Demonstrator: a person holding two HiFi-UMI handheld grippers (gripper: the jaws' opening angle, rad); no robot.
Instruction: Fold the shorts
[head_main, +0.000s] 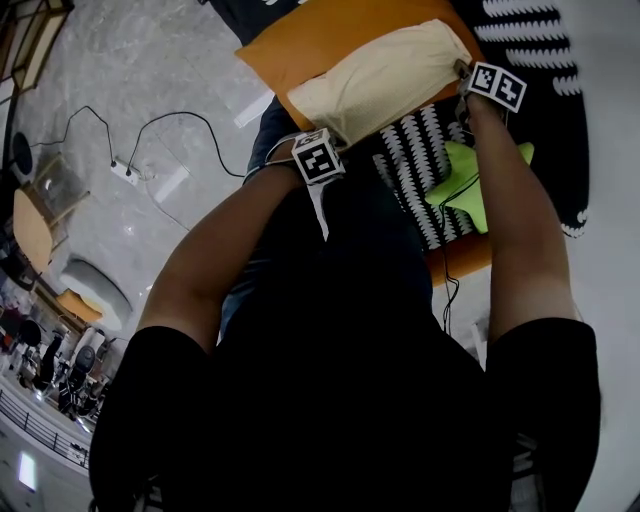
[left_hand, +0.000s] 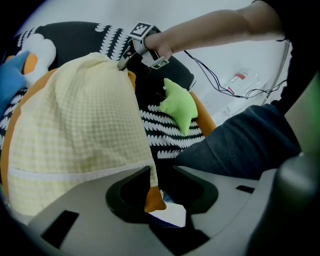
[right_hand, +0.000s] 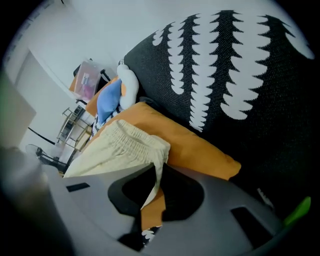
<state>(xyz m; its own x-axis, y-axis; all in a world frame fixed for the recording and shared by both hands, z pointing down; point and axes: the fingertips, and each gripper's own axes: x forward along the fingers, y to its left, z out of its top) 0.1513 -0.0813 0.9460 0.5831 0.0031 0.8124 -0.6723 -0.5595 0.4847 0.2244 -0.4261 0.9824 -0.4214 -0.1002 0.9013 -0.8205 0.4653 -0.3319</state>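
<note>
Handling pale-yellow shorts (head_main: 380, 78) spread on an orange cushion (head_main: 300, 45).
Left gripper (left_hand: 161, 172) jaws apart, hem corner loose between; right gripper (right_hand: 159, 172) jaws clamped on waistband corner.

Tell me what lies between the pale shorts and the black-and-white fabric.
An orange cushion, under the shorts and beside the patterned fabric; the right gripper view shows it.

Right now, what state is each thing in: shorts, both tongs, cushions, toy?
shorts, spread flat on the orange cushion, a corner at each tongs
left tongs, open, the shorts' hem corner loose between the jaws
right tongs, shut on the shorts' waistband corner
orange cushion, lying under the shorts
green star toy, lying loose on the black-and-white cushion
</note>
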